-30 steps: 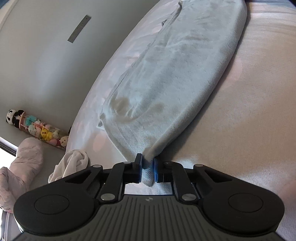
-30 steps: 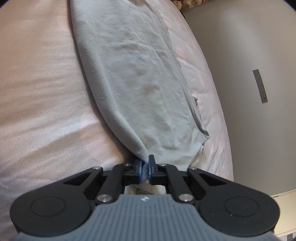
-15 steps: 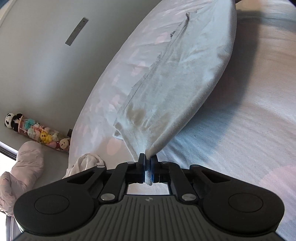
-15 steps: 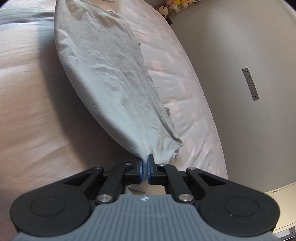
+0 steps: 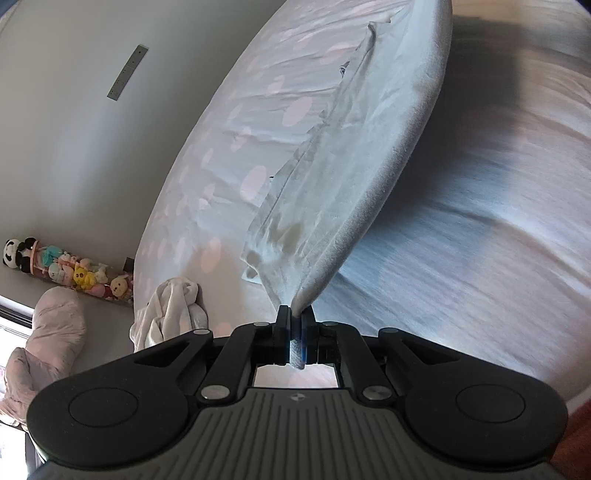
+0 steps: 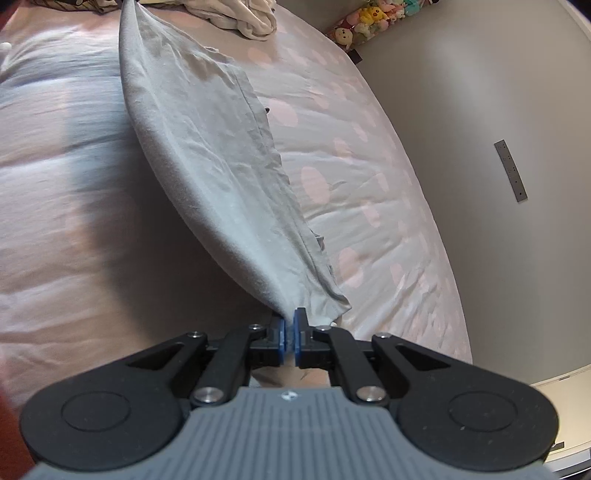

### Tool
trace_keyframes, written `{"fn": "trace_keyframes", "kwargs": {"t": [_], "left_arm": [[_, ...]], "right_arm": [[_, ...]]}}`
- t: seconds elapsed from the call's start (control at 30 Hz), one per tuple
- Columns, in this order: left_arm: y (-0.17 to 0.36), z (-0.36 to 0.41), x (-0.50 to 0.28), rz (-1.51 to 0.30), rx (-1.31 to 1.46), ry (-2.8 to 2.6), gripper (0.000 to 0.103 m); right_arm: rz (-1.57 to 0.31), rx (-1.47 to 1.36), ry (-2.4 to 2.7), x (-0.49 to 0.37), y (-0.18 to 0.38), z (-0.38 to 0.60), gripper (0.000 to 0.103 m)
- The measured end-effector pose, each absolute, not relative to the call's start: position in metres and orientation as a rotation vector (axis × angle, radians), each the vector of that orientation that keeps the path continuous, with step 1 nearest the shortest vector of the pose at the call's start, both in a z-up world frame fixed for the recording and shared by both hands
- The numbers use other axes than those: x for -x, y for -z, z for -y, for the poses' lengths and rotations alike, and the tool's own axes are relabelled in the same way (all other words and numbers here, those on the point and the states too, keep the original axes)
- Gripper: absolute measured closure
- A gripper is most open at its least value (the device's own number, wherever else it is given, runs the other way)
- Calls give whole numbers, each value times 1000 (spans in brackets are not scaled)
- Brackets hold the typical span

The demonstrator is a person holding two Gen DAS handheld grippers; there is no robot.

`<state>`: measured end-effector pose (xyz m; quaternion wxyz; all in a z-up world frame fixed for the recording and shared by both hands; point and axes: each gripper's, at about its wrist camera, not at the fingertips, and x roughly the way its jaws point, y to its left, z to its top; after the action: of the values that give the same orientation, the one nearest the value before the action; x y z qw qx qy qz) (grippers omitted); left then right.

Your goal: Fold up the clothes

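— Pink-spotted bedding (image 5: 229, 122) fills both views, with a grey wall (image 5: 74, 110) behind it and a row of soft toys (image 5: 74, 269) at the left edge of the left wrist view. Where is the garment?

— Strung between the 2 claws. The grey garment (image 5: 369, 147) runs from the lower middle of the left wrist view up to the top right, lifted clear of the bed along most of its length, with a dark shadow beside it. In the right wrist view the same cloth (image 6: 207, 155) rises from the lower middle to the upper left.

— Are both claws clamped?

— Yes. The left gripper (image 5: 295, 339) has its blue pads pressed together on a corner of the cloth, with a tuft poking back through them. The right gripper (image 6: 289, 336) pinches the other corner, but less fabric shows between its pads.

— What could go wrong?

— I'd judge the right hold the weaker one — a sharp tug could pull that corner free. The loose hem (image 6: 325, 295) hanging to the right of that claw might also tuck under and crease the fold. A white crumpled cloth (image 6: 255, 18) at the top of the right wrist view could get caught if the garment lands there.
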<state>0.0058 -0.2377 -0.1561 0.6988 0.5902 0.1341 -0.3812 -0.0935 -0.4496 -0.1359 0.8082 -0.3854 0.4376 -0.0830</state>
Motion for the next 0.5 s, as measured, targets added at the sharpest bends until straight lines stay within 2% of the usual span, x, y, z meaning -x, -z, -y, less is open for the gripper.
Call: {"fn": "trace_keyframes", "kwargs": {"t": [0.27,0.5], "left_arm": [[150,212,33,-291,-1345,857,100],[165,217,37,-323,-1397,840,100]], "right_arm": [[-943,774,158,156,126,414,98],[-982,735,134,166,141,404,98]]}}
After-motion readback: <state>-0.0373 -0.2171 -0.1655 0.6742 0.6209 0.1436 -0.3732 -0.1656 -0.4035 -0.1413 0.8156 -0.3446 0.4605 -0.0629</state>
